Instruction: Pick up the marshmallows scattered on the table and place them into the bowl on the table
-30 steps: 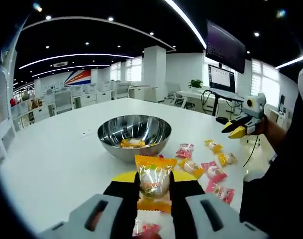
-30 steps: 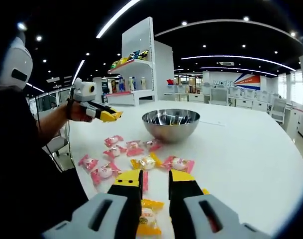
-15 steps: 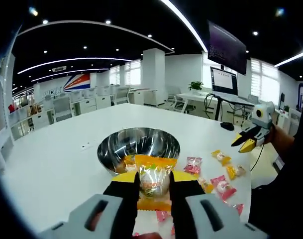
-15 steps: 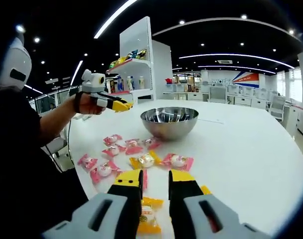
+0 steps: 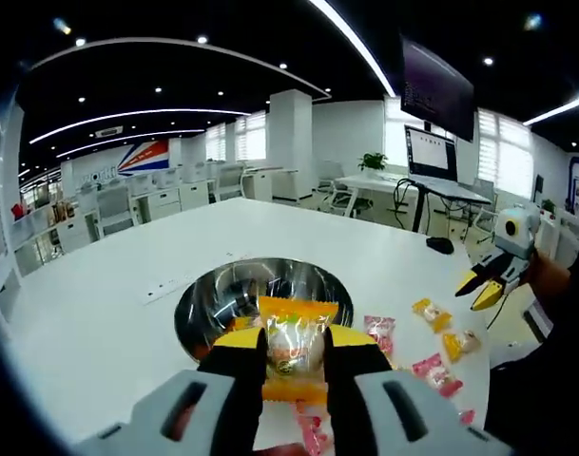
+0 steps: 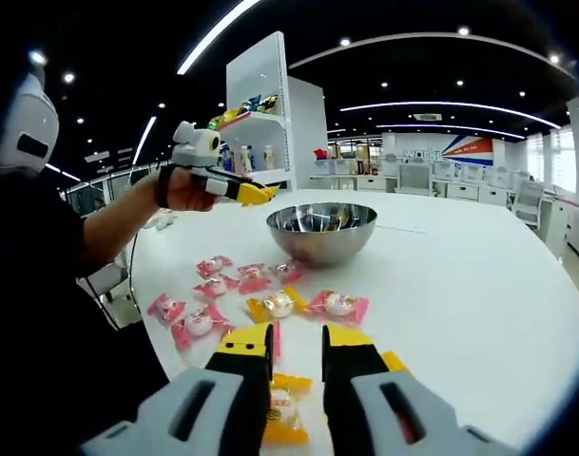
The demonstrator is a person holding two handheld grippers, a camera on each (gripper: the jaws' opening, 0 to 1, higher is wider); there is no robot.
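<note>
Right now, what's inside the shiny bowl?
In the left gripper view, the bowl looks mostly bare, shiny metal. The orange-wrapped marshmallow clamped in the left hand-held gripper covers the near part, so anything lying there is hidden.

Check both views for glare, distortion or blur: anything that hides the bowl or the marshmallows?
Left gripper view: strong fisheye bending; ceiling light strips reflect in the bowl, yet the orange-wrapped marshmallow in the left gripper is sharp. Right gripper view: even lighting, bowl rim gleams, scattered marshmallows readable; the wrapper between the right gripper jaws is slightly soft.
</note>
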